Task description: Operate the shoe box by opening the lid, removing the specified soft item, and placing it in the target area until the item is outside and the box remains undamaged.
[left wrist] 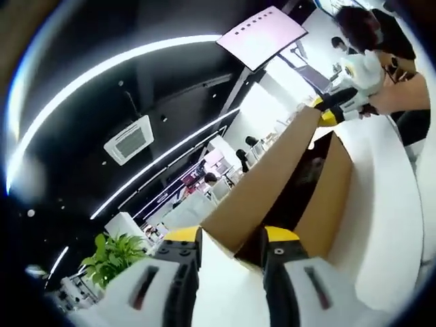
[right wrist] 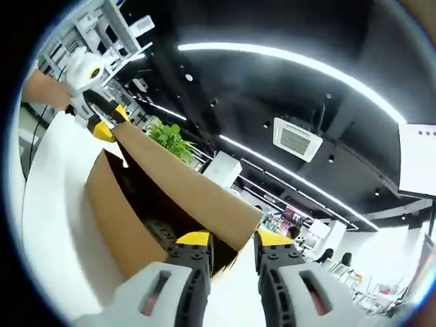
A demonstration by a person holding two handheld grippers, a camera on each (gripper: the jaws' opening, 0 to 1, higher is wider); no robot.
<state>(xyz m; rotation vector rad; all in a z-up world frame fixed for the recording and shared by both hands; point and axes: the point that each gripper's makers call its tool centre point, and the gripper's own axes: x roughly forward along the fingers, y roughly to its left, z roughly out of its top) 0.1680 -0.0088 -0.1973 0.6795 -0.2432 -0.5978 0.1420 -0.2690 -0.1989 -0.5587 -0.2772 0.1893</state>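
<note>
a large open office or showroom-like lab hall: a black ceiling with long curved light strips [left wrist: 102, 68], a ceiling air-con vent [right wrist: 297, 139], a hanging screen [left wrist: 262, 35], white counters [left wrist: 388, 197], potted plants [left wrist: 112, 257], metal shelving [right wrist: 102, 27], and people [left wrist: 244, 158] at distant desks.

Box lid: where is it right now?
The lid is raised above the open box, running from the left claw at one end to the right claw at the other.
</note>
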